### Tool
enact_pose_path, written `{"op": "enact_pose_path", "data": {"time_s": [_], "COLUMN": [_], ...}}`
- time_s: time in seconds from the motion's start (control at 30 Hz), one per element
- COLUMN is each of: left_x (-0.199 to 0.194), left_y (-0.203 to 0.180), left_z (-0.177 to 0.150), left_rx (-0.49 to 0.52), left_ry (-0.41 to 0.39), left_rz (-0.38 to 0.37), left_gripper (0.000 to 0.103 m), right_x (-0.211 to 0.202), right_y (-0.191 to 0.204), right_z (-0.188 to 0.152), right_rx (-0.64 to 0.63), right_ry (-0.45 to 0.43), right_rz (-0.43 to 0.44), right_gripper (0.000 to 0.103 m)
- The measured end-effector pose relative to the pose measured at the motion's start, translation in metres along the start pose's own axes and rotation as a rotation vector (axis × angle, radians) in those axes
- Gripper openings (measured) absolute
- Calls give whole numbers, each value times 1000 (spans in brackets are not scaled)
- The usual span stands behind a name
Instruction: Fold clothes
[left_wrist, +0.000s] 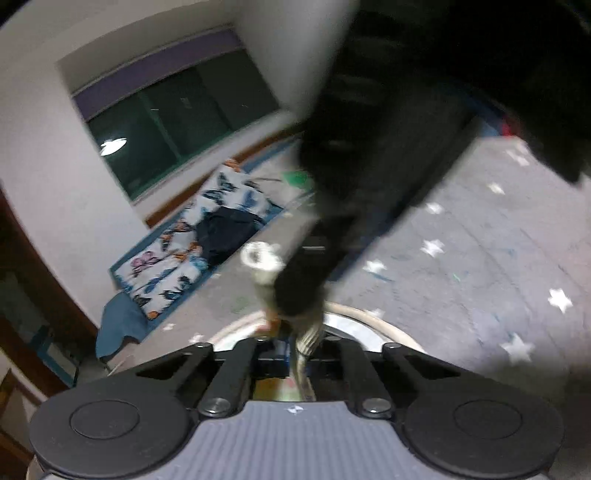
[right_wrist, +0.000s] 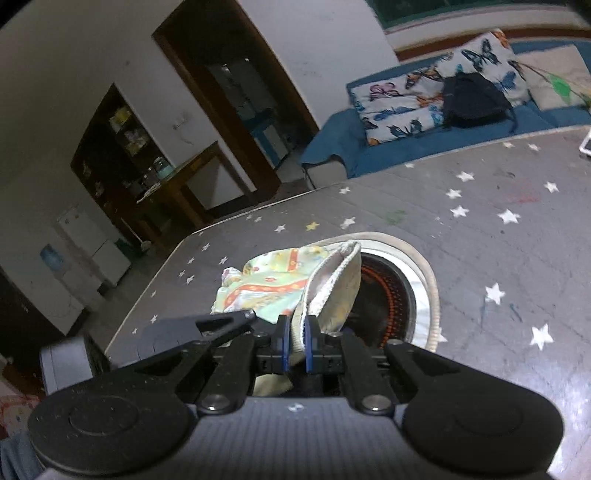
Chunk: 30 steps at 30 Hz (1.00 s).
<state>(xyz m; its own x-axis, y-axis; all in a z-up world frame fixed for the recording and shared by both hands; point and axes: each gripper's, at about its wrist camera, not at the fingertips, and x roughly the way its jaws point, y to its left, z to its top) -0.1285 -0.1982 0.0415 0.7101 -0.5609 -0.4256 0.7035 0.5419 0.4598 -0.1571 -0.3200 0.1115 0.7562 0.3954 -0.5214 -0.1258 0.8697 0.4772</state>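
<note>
Right tool (right_wrist: 295, 345): blue pads closed tight on ribbed cream hem of printed garment (right_wrist: 280, 284); garment lifted just above grey star-patterned surface (right_wrist: 517, 229), beside round recessed heater (right_wrist: 391, 291). Left tool (left_wrist: 291, 345): pinching striped cloth edge, blurred. Dark blurred shape (left_wrist: 369, 166) blocks left view. Beyond surface: blue sofa (right_wrist: 406, 147), butterfly cushion (right_wrist: 399, 107), black backpack (right_wrist: 474, 99).

blur — black shape (left_wrist: 369, 155) hides left view | garment (right_wrist: 295, 280) — lower part hidden behind right hand-held gripper (right_wrist: 295, 345)

Star-print table (right_wrist: 480, 229), patterned garment (right_wrist: 280, 284) on it
</note>
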Motion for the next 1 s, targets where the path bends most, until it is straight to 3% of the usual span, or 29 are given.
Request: {"op": "enact_pose_path", "data": {"time_s": [0.13, 0.2, 0.23, 0.33, 0.43, 0.6, 0.77, 1.0], "left_x": [-23, -40, -48, -74, -103, -152, -186, -229], "left_y": [54, 91, 107, 145, 175, 209, 225, 231], "left_z": [2, 2, 1, -7, -19, -50, -99, -168], "left_rx": [-150, -241, -275, -355, -428, -527, -617, -743], "left_ry": [-43, -64, -72, -87, -101, -99, -4, 129], "left_rz": [90, 154, 183, 279, 372, 525, 653, 770], "left_gripper": [2, 2, 2, 2, 2, 2, 2, 2], "right_x": [-17, -22, -23, -17, 3, 50, 94, 124], "right_y": [3, 4, 4, 4, 18, 50, 74, 74], "right_z": [5, 6, 6, 2, -12, -40, -58, -58], "right_rx": [-4, -17, -18, -24, -111, -335, -511, -543], "right_ry": [-89, -119, -127, -96, -31, 44, 99, 136], "right_rz": [32, 17, 6, -9, -37, -125, -186, -196], "right_gripper": [16, 36, 38, 41, 49, 49, 49, 46]}}
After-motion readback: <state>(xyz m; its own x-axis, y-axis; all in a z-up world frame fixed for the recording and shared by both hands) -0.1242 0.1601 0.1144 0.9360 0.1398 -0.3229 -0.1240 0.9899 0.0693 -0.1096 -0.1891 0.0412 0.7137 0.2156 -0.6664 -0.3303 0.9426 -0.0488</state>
